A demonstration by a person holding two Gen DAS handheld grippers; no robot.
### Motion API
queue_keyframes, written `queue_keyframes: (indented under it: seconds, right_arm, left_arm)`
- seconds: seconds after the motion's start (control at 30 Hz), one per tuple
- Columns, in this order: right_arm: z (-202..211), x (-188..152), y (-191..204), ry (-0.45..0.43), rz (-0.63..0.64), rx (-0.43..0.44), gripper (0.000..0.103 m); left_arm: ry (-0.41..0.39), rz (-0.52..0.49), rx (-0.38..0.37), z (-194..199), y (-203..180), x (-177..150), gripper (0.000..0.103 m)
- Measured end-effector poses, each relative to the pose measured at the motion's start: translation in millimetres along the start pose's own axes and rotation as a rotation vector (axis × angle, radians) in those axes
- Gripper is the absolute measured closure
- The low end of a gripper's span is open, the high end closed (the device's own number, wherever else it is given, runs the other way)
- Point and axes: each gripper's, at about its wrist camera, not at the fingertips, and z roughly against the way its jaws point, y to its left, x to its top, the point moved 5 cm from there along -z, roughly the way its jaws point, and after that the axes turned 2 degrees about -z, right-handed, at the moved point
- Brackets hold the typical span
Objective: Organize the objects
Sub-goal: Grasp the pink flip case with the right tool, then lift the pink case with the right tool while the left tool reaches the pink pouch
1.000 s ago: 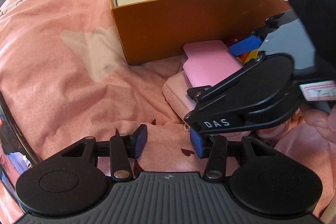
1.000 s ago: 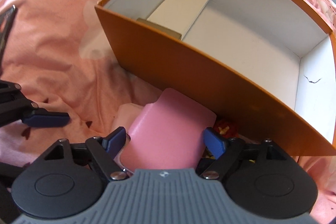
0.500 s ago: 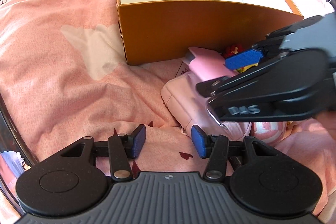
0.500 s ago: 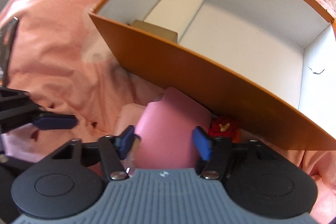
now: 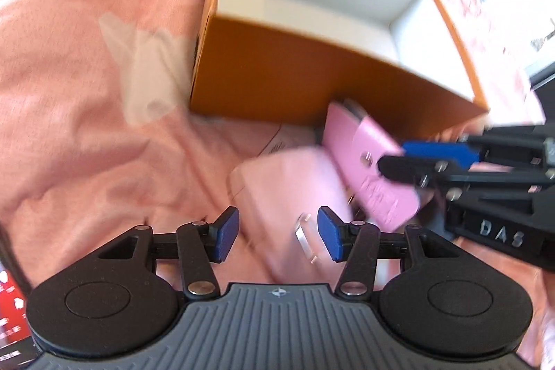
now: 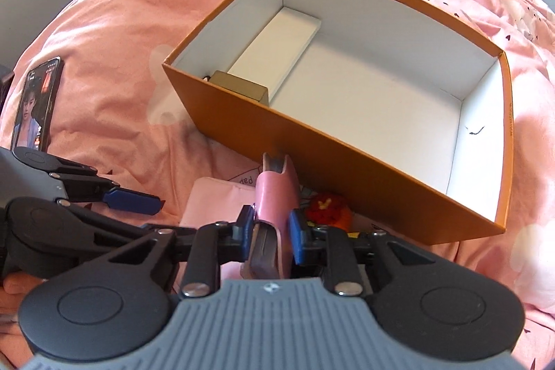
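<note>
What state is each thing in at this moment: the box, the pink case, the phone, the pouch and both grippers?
Orange box: open, no lid, mostly bare inside.
Pink case: clamped on edge, lifted.
Phone: screen lit, lying flat on the bedspread.
Pale pink pouch: lying on the bedspread.
Right gripper: shut on the pink case.
Left gripper: open, holding nothing.

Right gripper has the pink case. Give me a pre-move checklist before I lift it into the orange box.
1. Right gripper shut on the flat pink case: ok.
2. Grip depth: case held edge-on, well between the pads: ok.
3. Open-topped orange cardboard box, free floor space: ok; only a white insert and small tan block at its left end.
4. Left gripper open, holding nothing: ok.
5. Case clear of the pale pink pouch below: cannot tell.
</note>
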Motion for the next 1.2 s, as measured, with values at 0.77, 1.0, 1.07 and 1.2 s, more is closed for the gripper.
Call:
queue_keyframes:
  seconds: [0.77, 1.0, 1.07, 1.2]
  right_arm:
    - [-25.2, 14.4, -15.9, 0.133, -0.185, 0.153, 0.075]
    - [-38.8, 16.8, -9.1, 0.148, -0.168, 0.108, 0.058]
    - [-44.1, 15.7, -6.3, 0.159, -0.150, 0.091, 0.058]
    - [-52.1, 14.5, -3.4, 0.173, -0.124, 0.075, 0.065]
  left_arm:
    - [-0.039, -0.005, -0.050, -20.0, -8.8, 16.0, 0.085]
    - [-0.047, -0.069, -0.066, -20.1, -21.1, 11.4, 0.083]
    - [-0.048, -0.070, -0.096, -20.3, -21.2, 9.4, 0.085]
    - [-0.037, -0.084, -0.082, -19.1, -20.8, 8.6, 0.080]
